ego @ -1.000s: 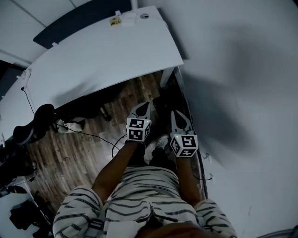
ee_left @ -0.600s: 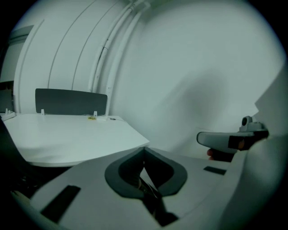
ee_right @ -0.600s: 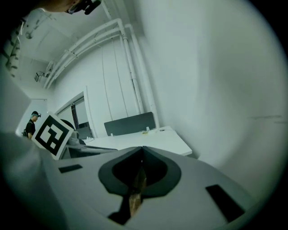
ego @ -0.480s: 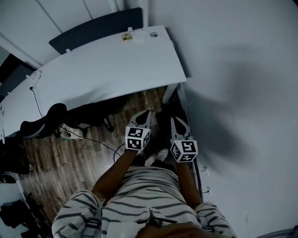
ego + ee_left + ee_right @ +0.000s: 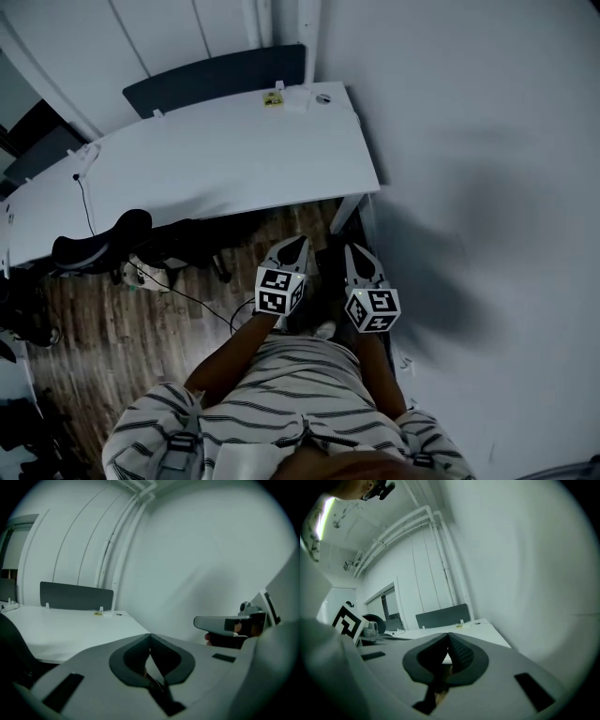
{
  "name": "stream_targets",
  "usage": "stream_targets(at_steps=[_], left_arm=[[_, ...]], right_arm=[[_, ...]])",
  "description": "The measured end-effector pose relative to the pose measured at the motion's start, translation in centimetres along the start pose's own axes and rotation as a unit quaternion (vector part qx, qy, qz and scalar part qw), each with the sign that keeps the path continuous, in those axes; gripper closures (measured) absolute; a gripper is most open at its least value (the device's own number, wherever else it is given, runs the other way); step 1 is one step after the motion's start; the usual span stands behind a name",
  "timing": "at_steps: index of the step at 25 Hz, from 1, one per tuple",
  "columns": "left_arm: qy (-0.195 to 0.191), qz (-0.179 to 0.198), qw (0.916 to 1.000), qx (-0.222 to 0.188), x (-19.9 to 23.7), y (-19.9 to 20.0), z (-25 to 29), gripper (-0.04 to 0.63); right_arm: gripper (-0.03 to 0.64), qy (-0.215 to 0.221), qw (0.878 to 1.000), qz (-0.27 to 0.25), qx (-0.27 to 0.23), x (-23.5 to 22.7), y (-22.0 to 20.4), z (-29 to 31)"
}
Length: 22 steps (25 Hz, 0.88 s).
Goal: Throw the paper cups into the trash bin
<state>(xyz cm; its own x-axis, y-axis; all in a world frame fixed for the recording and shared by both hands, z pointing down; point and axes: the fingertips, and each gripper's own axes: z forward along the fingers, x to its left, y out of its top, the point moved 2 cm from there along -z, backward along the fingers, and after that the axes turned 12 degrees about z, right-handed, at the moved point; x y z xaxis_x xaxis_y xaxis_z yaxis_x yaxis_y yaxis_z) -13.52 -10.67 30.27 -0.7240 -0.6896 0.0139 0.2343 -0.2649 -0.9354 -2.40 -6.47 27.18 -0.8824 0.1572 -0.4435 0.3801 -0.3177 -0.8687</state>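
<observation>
- Paper cups and a trash bin cannot be made out in any of the three views.
- Left gripper (image 5: 297, 243) is clenched: in its own view the two dark pads meet at the tips, with nothing between them. It points away from the person, toward the desk.
- Right gripper (image 5: 352, 250) is also clenched, its ridged pads touching at the tips and nothing caught between them. It sits just beside the left one, the two roughly parallel and apart.
- Marker cubes (image 5: 279, 289) sit at the rear of each gripper, above the person's wrists.
- Striped shirt (image 5: 291, 389) of the person fills the bottom of the head view, both bare forearms reaching forward from it.
- Wood floor (image 5: 122, 328) lies beneath the grippers, and a black cable (image 5: 192, 298) trails across it toward the person.
- Black office chair (image 5: 94, 248) stands at the left, partly tucked under the desk's near edge.
- White desk (image 5: 216, 159) stretches across the upper half of the head view, ahead of both grippers. A small yellow item (image 5: 273, 98) lies near its far right corner.
- Dark divider panel (image 5: 216, 80) stands upright along the desk's far edge.
- White wall (image 5: 469, 141) runs down the right side, close to the right gripper; white pipes (image 5: 124, 527) climb it behind the desk.
</observation>
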Motion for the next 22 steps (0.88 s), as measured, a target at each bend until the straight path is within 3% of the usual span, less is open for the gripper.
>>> stream_targets(at_steps=[22], left_arm=[[0.029,0.032,0.9962,-0.075,1.8,5.2,-1.5,0.572]], right_arm=[[0.606,0.034,0.997,-0.046,-0.044,2.9,3.9,1.3]])
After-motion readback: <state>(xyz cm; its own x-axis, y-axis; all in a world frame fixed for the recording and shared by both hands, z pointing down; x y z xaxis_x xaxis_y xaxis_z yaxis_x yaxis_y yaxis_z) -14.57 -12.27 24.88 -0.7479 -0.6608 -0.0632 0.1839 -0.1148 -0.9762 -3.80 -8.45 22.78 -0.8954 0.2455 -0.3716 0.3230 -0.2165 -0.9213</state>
